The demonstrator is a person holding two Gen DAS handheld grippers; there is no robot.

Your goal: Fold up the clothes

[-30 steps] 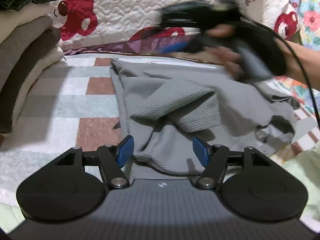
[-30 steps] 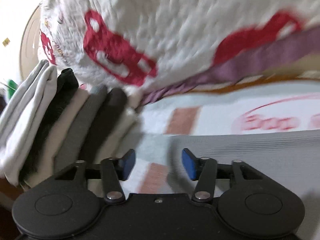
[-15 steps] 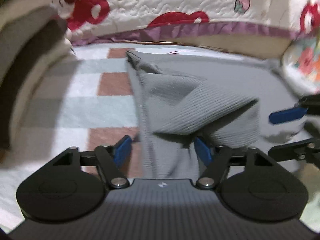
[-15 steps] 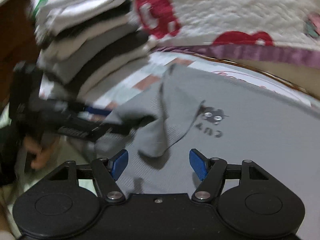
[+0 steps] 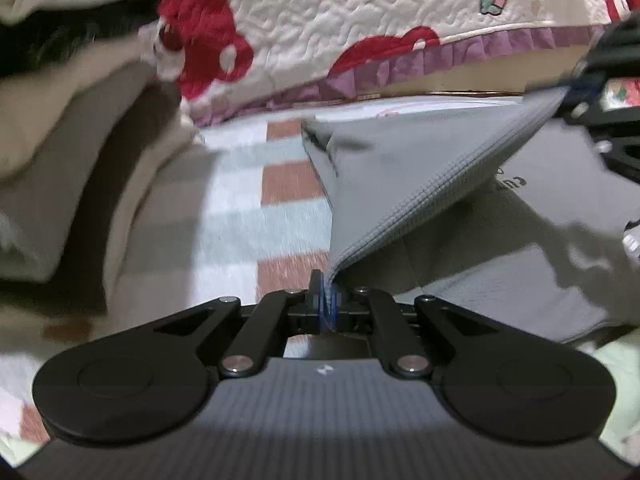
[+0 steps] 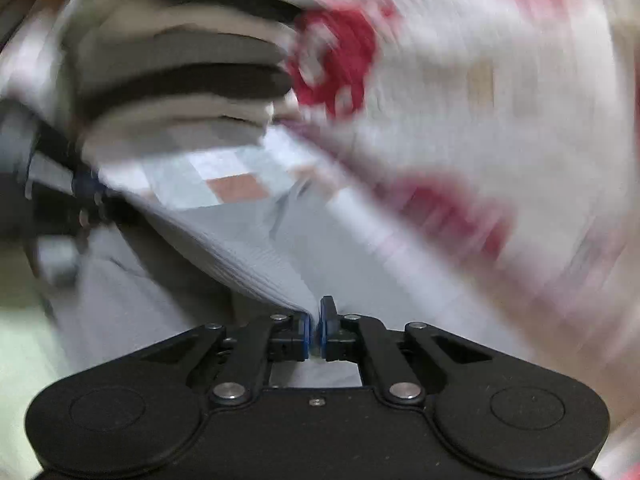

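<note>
A grey ribbed garment point(image 5: 408, 184) lies on the checked bedding, with one flap lifted and stretched taut. My left gripper point(image 5: 327, 300) is shut on the near corner of that flap. In the left wrist view my right gripper point(image 5: 580, 92) grips the far corner at upper right. The right wrist view is blurred: my right gripper point(image 6: 315, 330) is shut on the grey garment point(image 6: 256, 264), whose edge runs to the left gripper point(image 6: 86, 184) at the far left. The garment's flat part, with a small printed mark point(image 5: 512, 182), lies under the raised flap.
A stack of folded clothes point(image 5: 80, 152) in beige, brown and black stands at the left, also in the right wrist view point(image 6: 180, 80). A white quilt with red bears point(image 5: 360, 28) hangs behind. Checked pink and pale-blue bedding point(image 5: 256, 220) lies between stack and garment.
Both grippers have gone from open to shut on the grey garment's edge. The flap, slack half a second ago, is now lifted and pulled taut between them.
</note>
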